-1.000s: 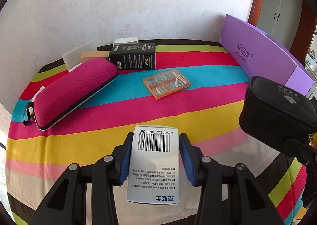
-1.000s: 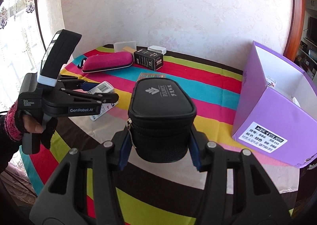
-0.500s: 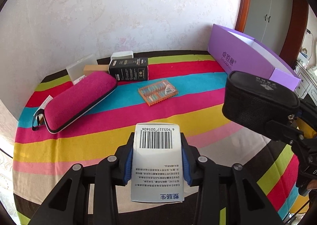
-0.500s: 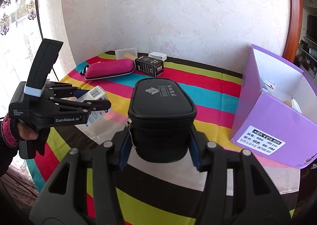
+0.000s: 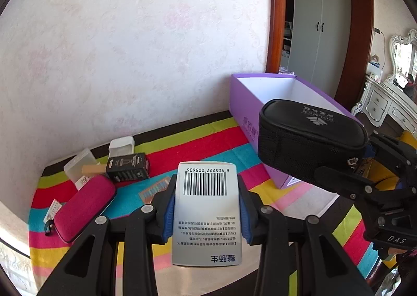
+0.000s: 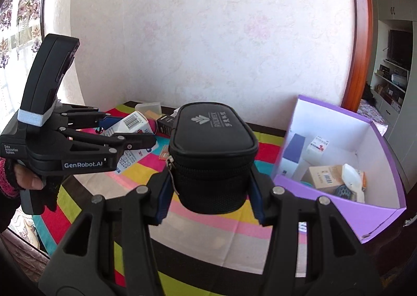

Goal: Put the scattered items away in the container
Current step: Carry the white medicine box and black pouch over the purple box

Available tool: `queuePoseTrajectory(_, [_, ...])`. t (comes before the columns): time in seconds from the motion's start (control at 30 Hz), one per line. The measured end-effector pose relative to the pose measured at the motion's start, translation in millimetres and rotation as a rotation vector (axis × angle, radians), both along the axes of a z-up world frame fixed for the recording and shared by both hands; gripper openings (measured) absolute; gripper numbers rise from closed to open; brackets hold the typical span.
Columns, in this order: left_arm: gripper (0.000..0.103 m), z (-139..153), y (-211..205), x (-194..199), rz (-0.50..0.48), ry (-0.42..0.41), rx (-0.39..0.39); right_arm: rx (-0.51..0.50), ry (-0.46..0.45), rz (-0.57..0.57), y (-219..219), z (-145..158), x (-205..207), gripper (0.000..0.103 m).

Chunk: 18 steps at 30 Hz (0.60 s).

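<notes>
- left wrist view: the left gripper (image 5: 206, 207) pinches a white carton (image 5: 207, 212) w/ barcode, blue pads flat on its two long sides, held in the air above the striped table (image 5: 208, 145).
- same view, right side: the right gripper (image 5: 365, 165) carries a black zip pouch (image 5: 310, 137) just in front of the open purple box (image 5: 260, 103).
- left on the cloth, counted: 1 magenta glasses case (image 5: 83, 207), 1 black carton (image 5: 129, 167), 1 white lidded box (image 5: 121, 145), 1 clear plastic box (image 5: 78, 168), 1 tan stick-like piece beside it, 1 orange tray of small parts (image 5: 156, 189), part hidden by a finger. a small tag lies by the case; cannot tell what it is.
- right wrist view: the right gripper (image 6: 209, 194) is clamped on the black zip pouch (image 6: 211, 155), jaws on its mesh sides below the zip. the left gripper (image 6: 125, 129) w/ white carton (image 6: 133, 124) hangs near, to the left.
- purple box (image 6: 375, 207) sits to the right on the table, already holding several cartons & a white piece; exact count unclear.
- handling, est.: carton looks light, thin card, likely to dent if squeezed hard; the flat long sides are the place to grip. pouch looks semi-stiff w/ a soft mesh band, prob. not slippery; mid-sides grip suits it.
- both loads seem one short move from the box.
</notes>
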<state>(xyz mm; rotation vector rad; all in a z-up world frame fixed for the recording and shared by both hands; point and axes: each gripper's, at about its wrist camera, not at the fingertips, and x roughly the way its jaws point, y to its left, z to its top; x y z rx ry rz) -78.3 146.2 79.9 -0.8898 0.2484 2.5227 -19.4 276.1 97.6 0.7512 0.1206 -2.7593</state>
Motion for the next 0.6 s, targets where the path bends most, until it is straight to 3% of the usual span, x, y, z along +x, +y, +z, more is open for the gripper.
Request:
queuePoseTrajectory(0.3, [0.040, 41.2, 79.0, -12.4, -0.120, 0.026, 0.025, 0.014, 0.034, -0.117, 69.7, 16.3, -5.7, 0.053])
queuePoseTrajectory(0.6, [0.040, 41.1, 150.4, -30.4, -0.194, -0.042, 0.064, 0.030, -0.010, -0.228, 144.3, 6.4, -40.1, 0.053])
